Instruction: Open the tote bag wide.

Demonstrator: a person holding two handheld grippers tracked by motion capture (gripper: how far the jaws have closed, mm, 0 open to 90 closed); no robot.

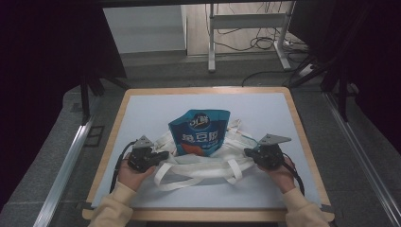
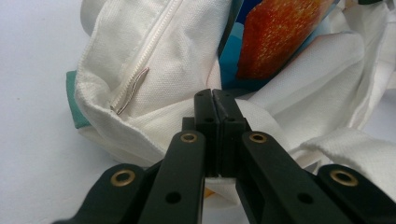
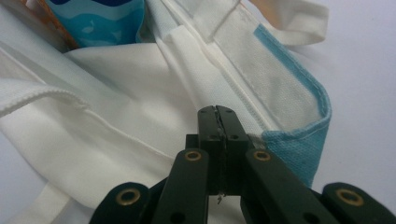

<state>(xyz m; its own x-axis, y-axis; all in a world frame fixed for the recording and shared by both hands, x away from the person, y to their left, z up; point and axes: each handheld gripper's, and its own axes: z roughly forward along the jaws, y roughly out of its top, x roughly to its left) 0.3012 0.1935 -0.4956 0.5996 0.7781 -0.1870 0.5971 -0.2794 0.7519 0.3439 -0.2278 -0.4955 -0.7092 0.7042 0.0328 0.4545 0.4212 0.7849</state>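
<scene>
- The white tote bag (image 1: pixel 208 158) lies mid-table, a blue snack pouch (image 1: pixel 199 132) sticking out of its mouth.
- The left gripper (image 1: pixel 163 155) pinches the bag's left edge, jaws closed on cloth.
- The right gripper (image 1: pixel 247 152) is clamped on the right edge.

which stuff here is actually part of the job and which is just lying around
In use:
- white tote bag
- blue snack pouch, sitting partly in the bag
- left gripper, jaws shut at the bag's left edge
- right gripper, jaws shut at its right edge

Lying about:
- white desk frame behind the table
- floor cables
</scene>
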